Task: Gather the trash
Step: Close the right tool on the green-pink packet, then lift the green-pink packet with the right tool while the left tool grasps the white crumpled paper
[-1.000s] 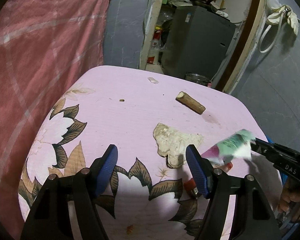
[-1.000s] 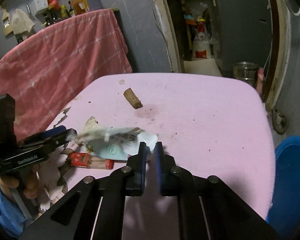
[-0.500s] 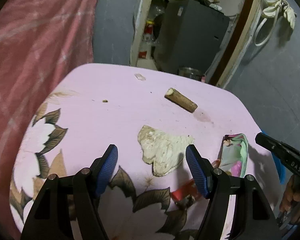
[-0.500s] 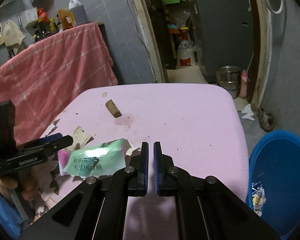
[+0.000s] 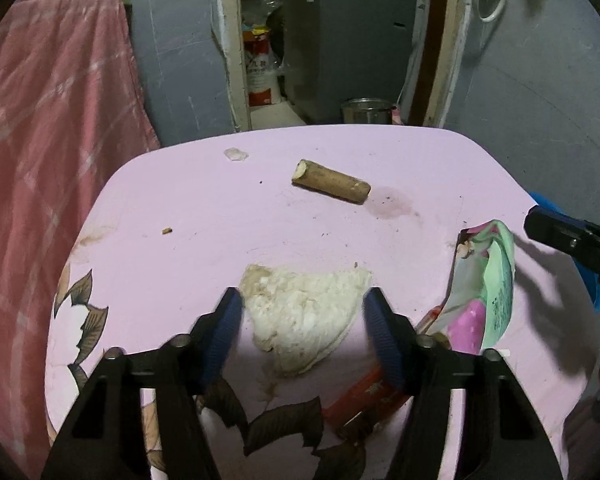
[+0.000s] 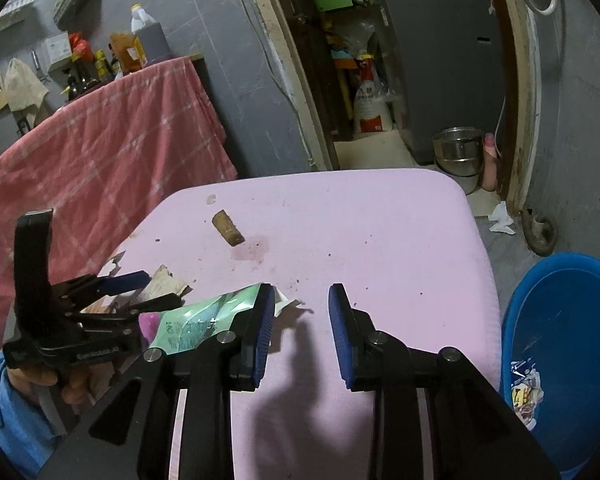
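Left wrist view. Left gripper (image 5: 303, 316): jaws spread, lately narrowing, nothing pinched; crumpled whitish wad (image 5: 305, 312) lies on the pink table (image 5: 228, 216) directly between the blue pads (image 5: 225, 322), lower centre of frame, pads apart from its sides. Wad's broad edge runs left to right, taper pointing toward the frame bottom. Brown stub (image 5: 331, 181) upper centre, long axis running left to right, well apart from this gripper. Green-and-pink wrapper (image 5: 485, 300) at right edge, lying free.

Right wrist view. Right gripper (image 6: 300, 334): jaws parted, just opening, holding nothing; wrapper (image 6: 204, 320) lies left of centre, its end just beside the left pad, not between the pads. Blue basin (image 6: 556, 280) at lower right, scraps inside.

Judgement: the left gripper is the nearer to the wad; closing on it is the likely move.
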